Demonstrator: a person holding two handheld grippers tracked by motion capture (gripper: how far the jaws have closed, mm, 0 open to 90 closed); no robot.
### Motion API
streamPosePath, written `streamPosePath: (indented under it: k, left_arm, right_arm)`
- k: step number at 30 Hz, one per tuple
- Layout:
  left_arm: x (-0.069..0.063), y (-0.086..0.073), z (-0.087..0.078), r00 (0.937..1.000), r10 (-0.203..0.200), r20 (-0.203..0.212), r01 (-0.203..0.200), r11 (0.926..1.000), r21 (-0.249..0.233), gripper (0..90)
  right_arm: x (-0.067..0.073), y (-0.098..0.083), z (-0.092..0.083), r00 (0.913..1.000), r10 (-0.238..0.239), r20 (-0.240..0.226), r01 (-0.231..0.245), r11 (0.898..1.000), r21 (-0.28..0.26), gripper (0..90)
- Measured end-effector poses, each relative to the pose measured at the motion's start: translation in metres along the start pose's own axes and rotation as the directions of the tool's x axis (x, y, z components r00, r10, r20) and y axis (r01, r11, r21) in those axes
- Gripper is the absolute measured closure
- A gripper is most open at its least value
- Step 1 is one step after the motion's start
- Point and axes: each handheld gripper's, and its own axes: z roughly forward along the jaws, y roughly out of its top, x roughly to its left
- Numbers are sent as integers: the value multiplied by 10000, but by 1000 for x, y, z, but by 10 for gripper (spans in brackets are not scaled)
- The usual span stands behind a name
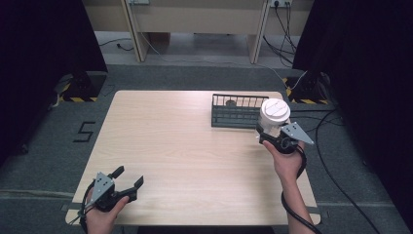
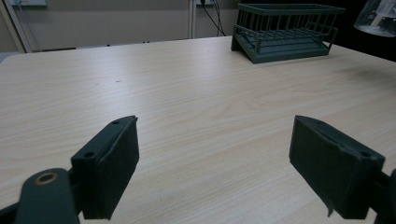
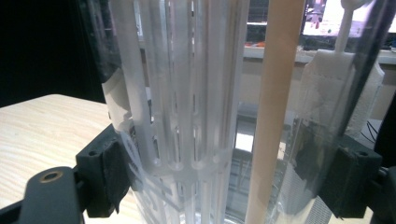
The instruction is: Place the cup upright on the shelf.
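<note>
Pale wood table [image 1: 195, 146], right gripper [image 1: 272, 138] clamping clear tumbler [image 1: 274, 116] (near rack [image 1: 236, 111]), left gripper [image 1: 130, 178] spread wide

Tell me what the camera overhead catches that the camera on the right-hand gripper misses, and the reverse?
From the high view: the whole table, the wire rack, the left gripper open near the front edge, and the cup's white lid. From the right gripper view: the clear cup's ribbed insert up close. Both show the right gripper clamping that cup.
</note>
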Motion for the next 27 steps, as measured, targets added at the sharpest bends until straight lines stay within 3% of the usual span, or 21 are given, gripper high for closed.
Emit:
streamPosePath:
  k: [27]
  left_arm:
    - [1,0,0,10000,-27,19,27,10000,-3,156]
  right_arm:
    - [6,20,32,10000,45,-82,-46,9999,-89,183]
